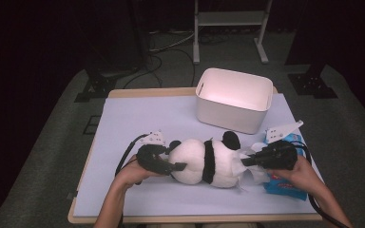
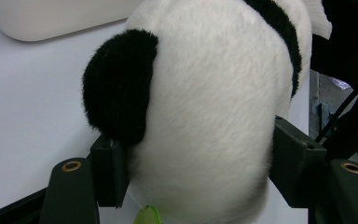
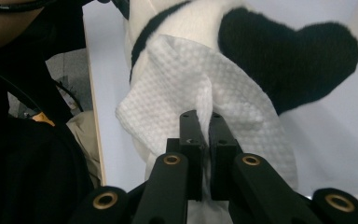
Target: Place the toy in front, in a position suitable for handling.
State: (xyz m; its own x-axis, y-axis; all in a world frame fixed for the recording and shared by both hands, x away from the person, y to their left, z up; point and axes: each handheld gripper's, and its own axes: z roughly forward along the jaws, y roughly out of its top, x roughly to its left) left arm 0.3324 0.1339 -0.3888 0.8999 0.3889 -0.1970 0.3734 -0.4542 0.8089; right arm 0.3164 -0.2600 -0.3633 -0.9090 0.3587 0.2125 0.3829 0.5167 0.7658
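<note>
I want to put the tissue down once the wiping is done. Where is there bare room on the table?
Free: the mat left of the bin, and the strip along the near edge in front of the panda. Crowded: the right side, where the right gripper, its tissue and the blue pack sit close together below the bin.

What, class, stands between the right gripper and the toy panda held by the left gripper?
A white tissue: the right gripper pinches it against the panda, which the left gripper clamps at its other end.
</note>
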